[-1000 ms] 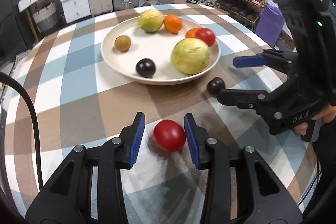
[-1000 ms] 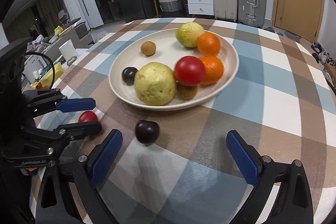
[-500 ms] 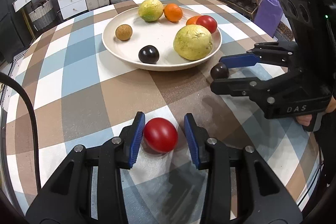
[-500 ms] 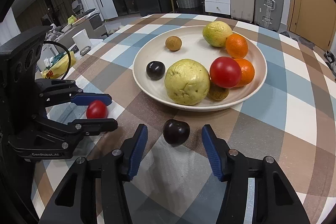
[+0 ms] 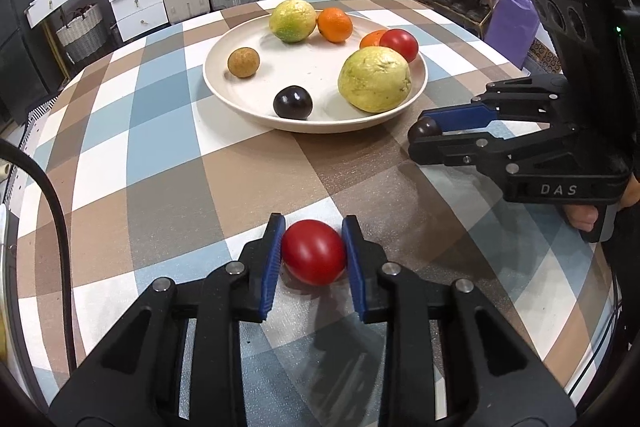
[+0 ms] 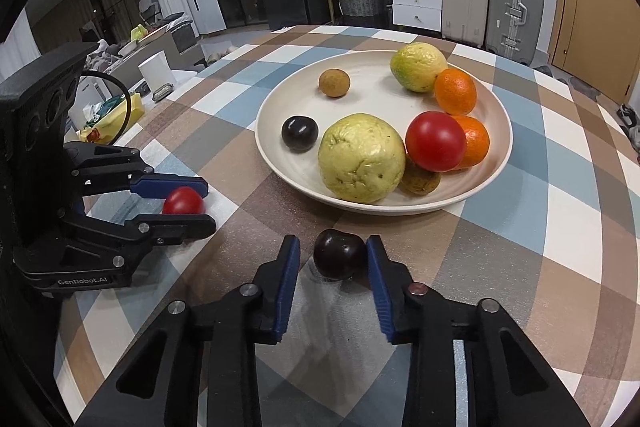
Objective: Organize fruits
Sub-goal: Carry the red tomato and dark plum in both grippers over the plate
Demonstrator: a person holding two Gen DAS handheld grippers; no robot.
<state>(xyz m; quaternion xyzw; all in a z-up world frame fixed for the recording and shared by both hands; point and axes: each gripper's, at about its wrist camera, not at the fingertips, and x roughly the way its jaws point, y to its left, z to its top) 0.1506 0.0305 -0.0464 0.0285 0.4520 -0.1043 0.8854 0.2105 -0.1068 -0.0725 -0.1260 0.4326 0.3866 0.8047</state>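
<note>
Both sets of jaws have just been closing since the earlier frames: our left gripper now clamps the red tomato between its blue pads, and our right gripper has narrowed sharply around the dark plum. That plum touches the right-hand pad, but a sliver of gap seems to remain on the other side, so we cannot tell whether the grasp is complete. Both fruits sit on the table, near the plate's front rim.

Most of the sorting looks done. On the cream plate lie a second plum, a small brown fruit, two pale green guava-like fruits, two oranges, another tomato and a brownish fruit half hidden behind them. What is left, we judge, is lifting these last two fruits into the plate.

Beneath everything lies a round table with a brown, blue and white checked cloth. Beyond stand white drawers, suitcases, a wooden door and a shoe rack.
</note>
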